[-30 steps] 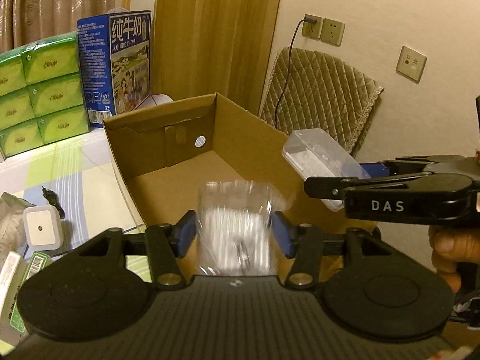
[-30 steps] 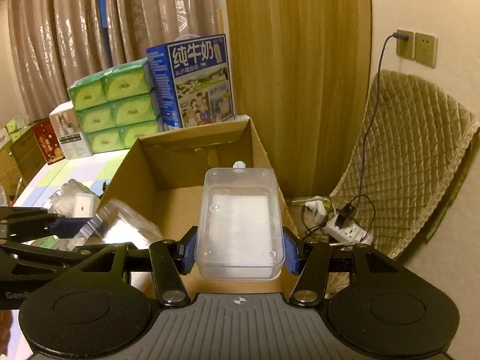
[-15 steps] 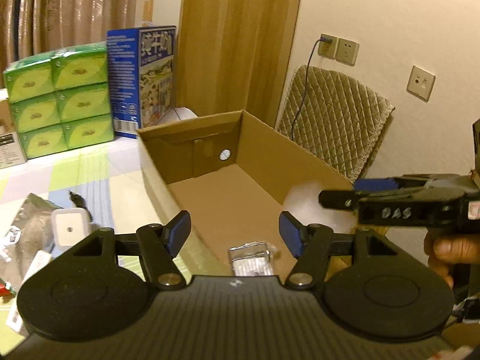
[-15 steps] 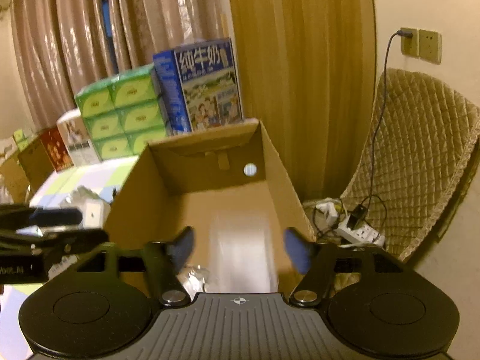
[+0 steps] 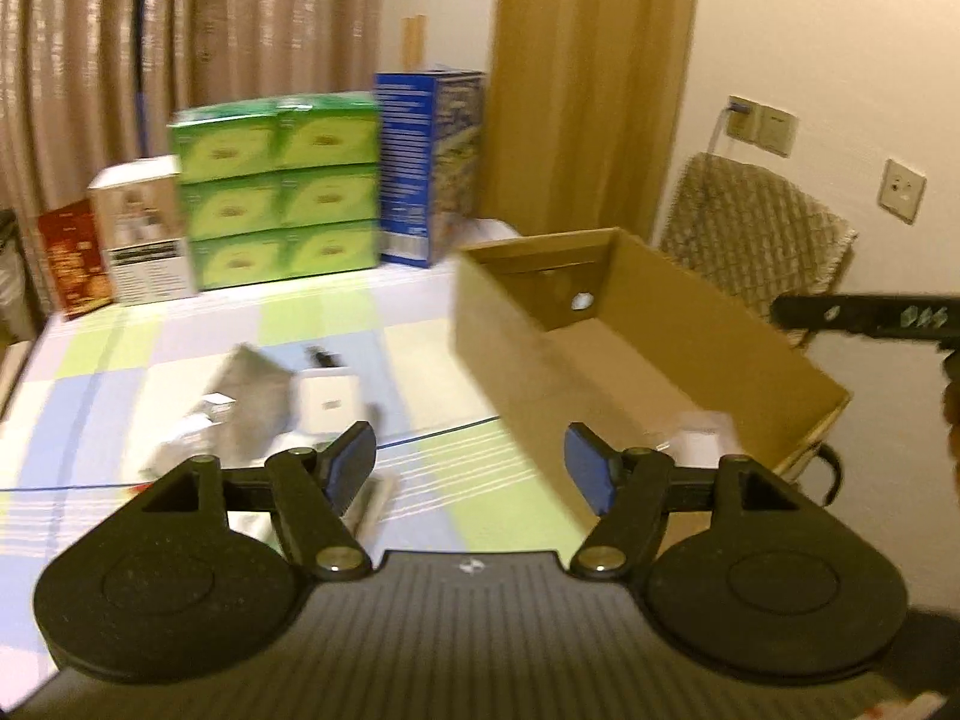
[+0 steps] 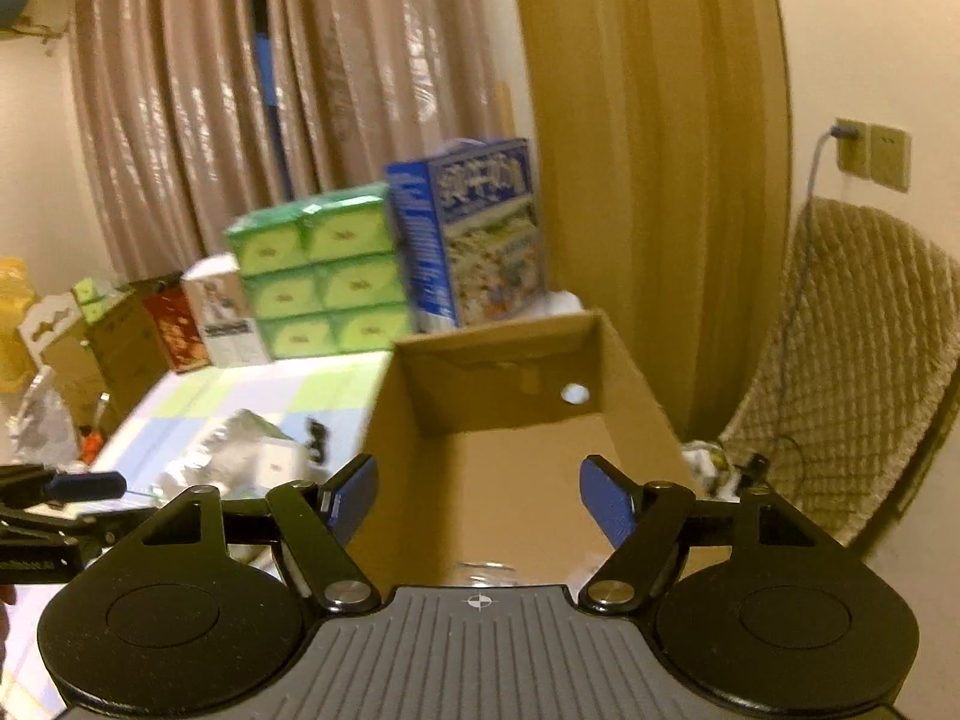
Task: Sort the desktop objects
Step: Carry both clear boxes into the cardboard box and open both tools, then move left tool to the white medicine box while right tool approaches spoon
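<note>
Both claws hung spread and empty! The left claw (image 5: 470,468) had its blue pads wide apart with nothing between them, hovering above the counter (image 5: 198,354) and its checked cloth. Just ahead and to the right of it sat the open cardboard box (image 5: 708,324), and low inside the box's near corner, right behind the claw's right finger, lay a pale clear item (image 5: 699,441); the blur was heavy, so it may have been the plastic packet. Ahead and left of that claw, the small white plug-in device (image 5: 329,401) rested on the cloth beside a crumpled silver bag (image 5: 246,387).

The right claw (image 6: 478,501) was likewise gaping, fingers parted, poised directly over the box (image 6: 504,360) mouth. Just below its pads, at the body's edge, a rim of clear plastic (image 6: 483,571) peeked out down in the box. Off to its left, the other claw's blue tip (image 6: 84,483) poked into view. Far beyond stood the green tissue packs (image 6: 318,276) and the blue milk carton (image 6: 474,234).
</note>
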`<state>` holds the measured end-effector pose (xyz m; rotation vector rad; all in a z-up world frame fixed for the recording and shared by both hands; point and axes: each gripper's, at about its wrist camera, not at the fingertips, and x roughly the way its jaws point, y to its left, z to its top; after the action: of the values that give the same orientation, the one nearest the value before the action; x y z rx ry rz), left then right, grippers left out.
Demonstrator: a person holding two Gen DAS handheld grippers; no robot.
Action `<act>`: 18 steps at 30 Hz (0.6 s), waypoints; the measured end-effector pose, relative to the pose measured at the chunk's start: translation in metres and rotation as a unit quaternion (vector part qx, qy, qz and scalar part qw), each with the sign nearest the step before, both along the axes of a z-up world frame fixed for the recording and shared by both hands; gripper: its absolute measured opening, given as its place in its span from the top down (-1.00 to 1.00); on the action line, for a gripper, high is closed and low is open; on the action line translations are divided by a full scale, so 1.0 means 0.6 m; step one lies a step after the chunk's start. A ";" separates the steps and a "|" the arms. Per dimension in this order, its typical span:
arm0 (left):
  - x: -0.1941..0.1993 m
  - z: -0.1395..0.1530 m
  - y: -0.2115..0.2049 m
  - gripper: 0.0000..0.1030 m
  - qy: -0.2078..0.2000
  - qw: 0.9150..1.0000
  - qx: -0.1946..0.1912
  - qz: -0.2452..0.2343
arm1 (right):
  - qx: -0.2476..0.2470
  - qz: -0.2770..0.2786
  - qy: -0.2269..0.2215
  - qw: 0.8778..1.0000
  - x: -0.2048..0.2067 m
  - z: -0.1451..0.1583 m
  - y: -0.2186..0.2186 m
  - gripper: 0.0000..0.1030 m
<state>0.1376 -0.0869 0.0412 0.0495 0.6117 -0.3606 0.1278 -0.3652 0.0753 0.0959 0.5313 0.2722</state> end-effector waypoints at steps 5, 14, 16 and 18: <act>-0.030 -0.004 0.086 -0.30 0.003 0.999 0.014 0.043 | 0.012 0.039 -0.006 0.999 -0.028 0.009 0.074 -0.47; -0.064 -0.042 0.202 -0.32 0.016 0.995 0.033 0.088 | -0.008 0.117 0.014 0.993 -0.044 -0.042 0.217 -0.50; -0.063 -0.055 0.217 -0.32 0.021 0.995 0.033 0.090 | -0.013 0.125 0.024 0.992 -0.041 -0.064 0.235 -0.50; -0.058 -0.070 0.227 -0.32 0.025 0.995 0.034 0.090 | -0.017 0.128 0.034 0.991 -0.036 -0.086 0.249 -0.50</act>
<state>0.1029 0.0491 -0.0011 0.0501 0.6731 -0.1677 0.1060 -0.2157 0.0235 0.0026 0.6160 0.5121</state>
